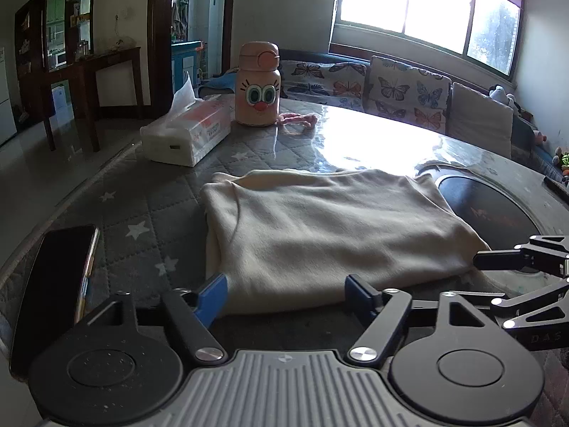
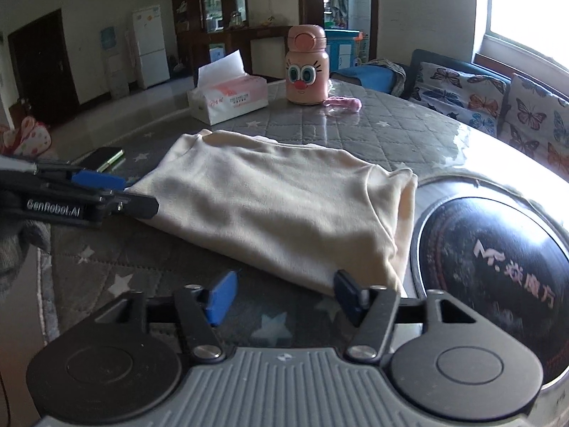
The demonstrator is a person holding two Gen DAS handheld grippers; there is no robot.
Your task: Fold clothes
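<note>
We have the cream garment lying folded into a flat rectangle on the desk, and we take it as our landmark. Our left tool sits at the garment's near edge with its blue pads spread wide; the cloth's edge lies between them, but neither pad presses on it, so nothing is gripped. Our right tool is at the garment's near right corner, jaws just as wide, one pad just beside the corner fold, holding nothing either. In the right wrist view the left tool shows side-on at the garment's left edge.

Left of the garment lies a dark phone, flat on the quilted star-patterned cover. Beyond the garment's far left corner stands a tissue box, and just right of that an upright pink bottle with a cartoon face, a pink strap trailing beside it. Right of the garment, touching its edge, is a round black induction plate set in the desk. Behind it all, butterfly cushions line a sofa.
</note>
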